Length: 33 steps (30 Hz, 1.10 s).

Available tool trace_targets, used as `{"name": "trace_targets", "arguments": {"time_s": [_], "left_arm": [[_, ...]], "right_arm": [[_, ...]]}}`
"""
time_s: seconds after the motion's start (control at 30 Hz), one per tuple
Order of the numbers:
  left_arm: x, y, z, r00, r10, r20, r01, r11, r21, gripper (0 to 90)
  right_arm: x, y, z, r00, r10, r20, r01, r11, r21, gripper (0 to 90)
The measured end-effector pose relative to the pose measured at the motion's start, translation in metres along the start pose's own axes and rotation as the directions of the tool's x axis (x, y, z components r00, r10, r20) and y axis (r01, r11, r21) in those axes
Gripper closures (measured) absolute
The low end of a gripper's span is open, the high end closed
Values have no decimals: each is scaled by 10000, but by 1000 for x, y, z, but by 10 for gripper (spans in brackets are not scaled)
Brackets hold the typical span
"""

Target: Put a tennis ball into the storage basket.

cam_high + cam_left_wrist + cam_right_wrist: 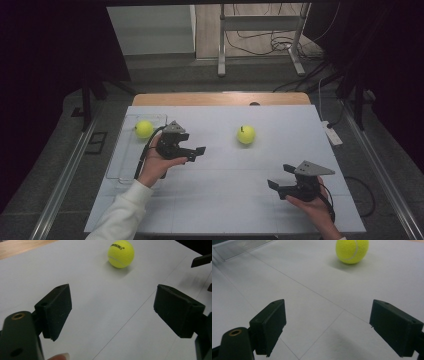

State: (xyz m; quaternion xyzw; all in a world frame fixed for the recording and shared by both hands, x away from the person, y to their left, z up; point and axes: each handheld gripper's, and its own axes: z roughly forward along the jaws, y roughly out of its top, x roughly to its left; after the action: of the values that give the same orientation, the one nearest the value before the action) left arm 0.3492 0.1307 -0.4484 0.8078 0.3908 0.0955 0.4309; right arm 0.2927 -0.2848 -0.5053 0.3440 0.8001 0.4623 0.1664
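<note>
Holding both grippers spread wide and empty above the table [225, 210].
Your right gripper [279, 178] sits nearest, left gripper [198, 153] beyond; one tennis ball [246, 134] lies loose mid-table, another ball [144, 129] already rests in the clear tray [116, 165].

Tennis ball [352, 250] cut by top edge; clear tray [242, 247] beyond it, cropped; ball lettering [117, 245] blurred.

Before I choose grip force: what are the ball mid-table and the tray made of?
The ball: fuzzy yellow felt with a white seam, seemingly a tennis ball. The tray: clear, glossy, probably plastic; the table shows through it.
</note>
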Motion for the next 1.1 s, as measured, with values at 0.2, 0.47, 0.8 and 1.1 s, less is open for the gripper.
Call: {"name": "trace_targets", "arguments": {"time_s": [0.2, 0.47, 0.8, 1.1], "left_arm": [[3, 4, 6, 9999, -126, 17, 126, 9999, 14, 161], [8, 11, 14, 9997, -221, 70, 220, 9997, 101, 162], [10, 19, 27, 9998, -210, 33, 209, 9994, 260, 162], [12, 26, 39, 9997, -256, 9, 255, 9990, 373, 162]], "right_arm": [[0, 0, 0, 10000, 2, 0, -2, 10000, 14, 143], [1, 0, -1, 10000, -17, 26, 17, 10000, 6, 143], [1, -1, 0, 10000, -41, 25, 41, 10000, 29, 143], [0, -1, 0, 10000, -31, 21, 30, 10000, 45, 143]]}}
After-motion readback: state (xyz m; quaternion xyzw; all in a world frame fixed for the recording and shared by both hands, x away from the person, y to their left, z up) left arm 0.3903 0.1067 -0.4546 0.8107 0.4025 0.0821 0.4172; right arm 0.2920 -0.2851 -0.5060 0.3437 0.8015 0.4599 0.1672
